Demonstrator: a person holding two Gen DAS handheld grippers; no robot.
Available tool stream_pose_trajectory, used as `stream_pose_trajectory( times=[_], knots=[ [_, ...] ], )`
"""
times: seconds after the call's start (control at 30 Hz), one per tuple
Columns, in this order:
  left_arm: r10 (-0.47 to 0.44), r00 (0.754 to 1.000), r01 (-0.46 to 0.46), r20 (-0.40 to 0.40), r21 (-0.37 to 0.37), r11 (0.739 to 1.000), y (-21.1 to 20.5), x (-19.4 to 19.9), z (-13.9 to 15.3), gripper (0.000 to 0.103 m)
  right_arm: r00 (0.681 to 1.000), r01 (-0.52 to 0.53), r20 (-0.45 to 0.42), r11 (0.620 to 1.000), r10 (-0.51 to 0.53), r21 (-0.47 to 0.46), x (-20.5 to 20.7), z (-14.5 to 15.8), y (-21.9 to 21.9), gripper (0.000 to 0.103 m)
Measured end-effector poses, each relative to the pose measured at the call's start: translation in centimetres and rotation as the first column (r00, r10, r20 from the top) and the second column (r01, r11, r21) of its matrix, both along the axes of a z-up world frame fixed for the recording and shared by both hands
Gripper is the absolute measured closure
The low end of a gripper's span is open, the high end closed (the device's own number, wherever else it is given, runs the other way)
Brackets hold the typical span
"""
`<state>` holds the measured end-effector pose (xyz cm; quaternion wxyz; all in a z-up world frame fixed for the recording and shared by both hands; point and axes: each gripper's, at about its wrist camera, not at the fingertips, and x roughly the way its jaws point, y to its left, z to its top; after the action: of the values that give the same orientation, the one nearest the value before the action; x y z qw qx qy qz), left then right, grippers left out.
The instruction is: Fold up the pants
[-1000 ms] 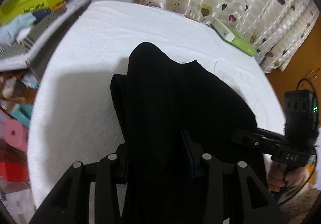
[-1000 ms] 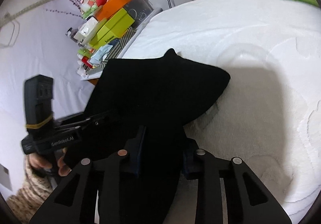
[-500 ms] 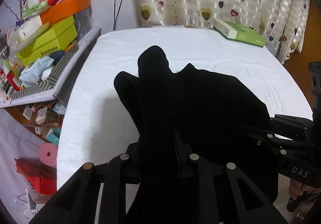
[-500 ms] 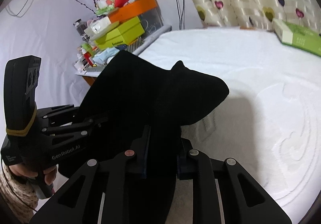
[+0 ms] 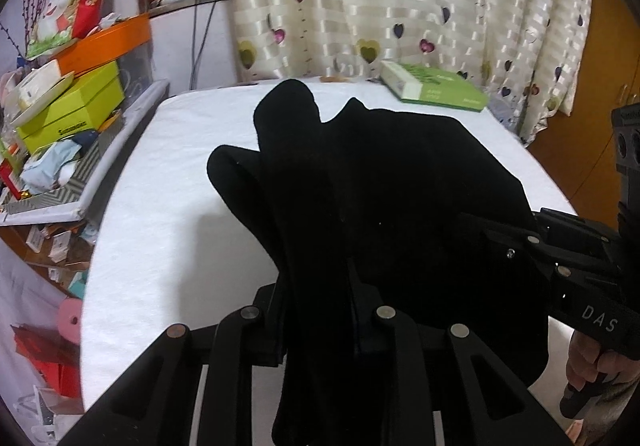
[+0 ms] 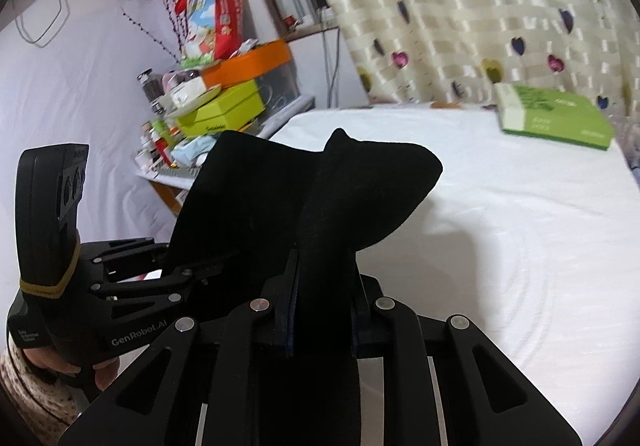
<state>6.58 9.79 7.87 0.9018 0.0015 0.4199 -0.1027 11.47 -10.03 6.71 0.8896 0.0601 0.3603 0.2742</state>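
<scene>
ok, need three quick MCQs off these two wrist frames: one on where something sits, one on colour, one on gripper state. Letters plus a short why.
1. Where is the green box?
A. at the far edge of the white bed, by the curtain
B. on top of the pants
C. on the floor

2. What colour are the pants?
A. grey
B. black
C. blue

3. How do the two grippers stand?
A. both open, holding nothing
B. only the left is gripping
C. both shut on the pants

Answers:
1 A: the green box lies on the white bed just below the heart-print curtain.
2 B: the pants are plain black.
3 C: cloth is pinched in the left gripper and in the right gripper, lifted off the bed.
</scene>
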Motion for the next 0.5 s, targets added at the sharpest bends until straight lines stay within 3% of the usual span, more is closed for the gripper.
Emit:
stream_pose_trajectory(
  times=[0.5],
  knots=[
    [-0.131,0.991,0.132,0.017,-0.072,0.989,-9.1,2.6,1.3,0.079,0.99,0.138,0.029,0.989,-0.137,-0.042,1.4,1.7,-8.5,0.084]
  ],
)
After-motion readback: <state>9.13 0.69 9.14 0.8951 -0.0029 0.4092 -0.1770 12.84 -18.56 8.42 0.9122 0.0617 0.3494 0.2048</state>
